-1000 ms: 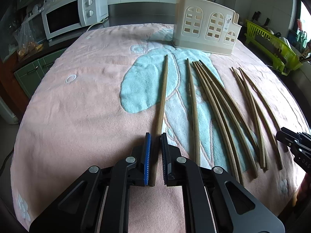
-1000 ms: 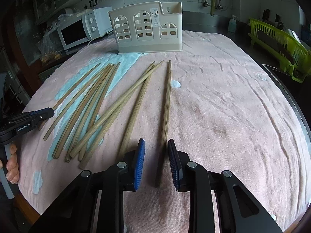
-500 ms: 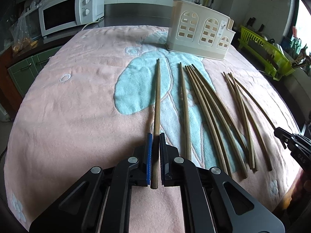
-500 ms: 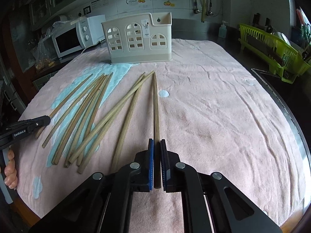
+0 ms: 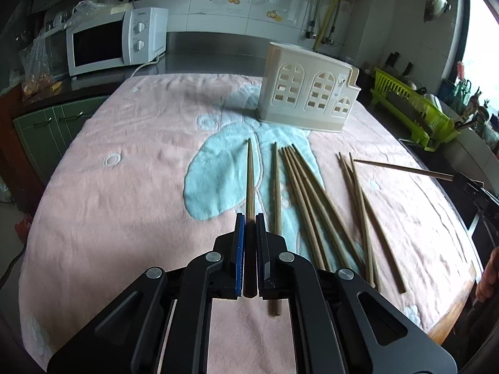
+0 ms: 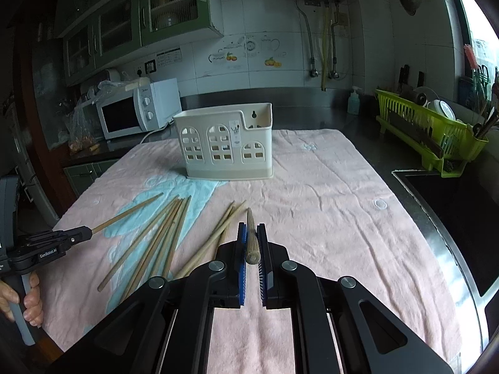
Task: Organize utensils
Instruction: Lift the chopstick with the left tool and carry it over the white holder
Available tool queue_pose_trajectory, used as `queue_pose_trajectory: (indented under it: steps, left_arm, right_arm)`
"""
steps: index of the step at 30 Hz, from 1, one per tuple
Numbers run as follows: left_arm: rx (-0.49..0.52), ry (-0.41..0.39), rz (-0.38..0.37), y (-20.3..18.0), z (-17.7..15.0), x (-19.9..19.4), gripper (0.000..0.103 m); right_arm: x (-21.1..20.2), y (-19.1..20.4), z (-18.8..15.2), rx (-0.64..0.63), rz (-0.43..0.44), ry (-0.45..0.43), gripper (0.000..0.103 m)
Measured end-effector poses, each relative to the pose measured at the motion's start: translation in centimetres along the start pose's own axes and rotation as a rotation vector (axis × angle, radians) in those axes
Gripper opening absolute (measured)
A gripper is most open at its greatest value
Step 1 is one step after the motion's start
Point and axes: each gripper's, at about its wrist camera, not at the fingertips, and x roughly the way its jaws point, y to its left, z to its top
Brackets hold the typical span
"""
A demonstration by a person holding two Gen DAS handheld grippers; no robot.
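Kitchen worktop, covered by a pink towel. Left tongs clamped on one chopstick; right tongs clamped on another chopstick; both lifted. Loose chopsticks lie on the towel. Cream holder stands beyond. Recommendation: tip each stick upright, enter the open top separately, release only once inside
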Motion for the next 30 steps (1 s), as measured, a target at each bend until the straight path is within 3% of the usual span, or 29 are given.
queue_pose_trajectory:
  steps: [14,23,30]
  left_arm:
    - [0.047,-0.114,-0.006,-1.2,6.4,-1.5,0.005]
    - [0.087,-0.161,-0.027,-2.2,12.5,-1.8,0.005]
    - [0.118,-0.211,-0.057,-3.8,18.1,-2.5,0.005]
  right_arm:
    - [1.5,-0.8,6.5,-0.021,0.088,-0.052,0.006]
    - [1.6,-2.5,12.9,-0.035,0.168,-0.059,0.006]
    - [1.6,-3.6,18.7,-0.072,0.152,-0.095,0.006]
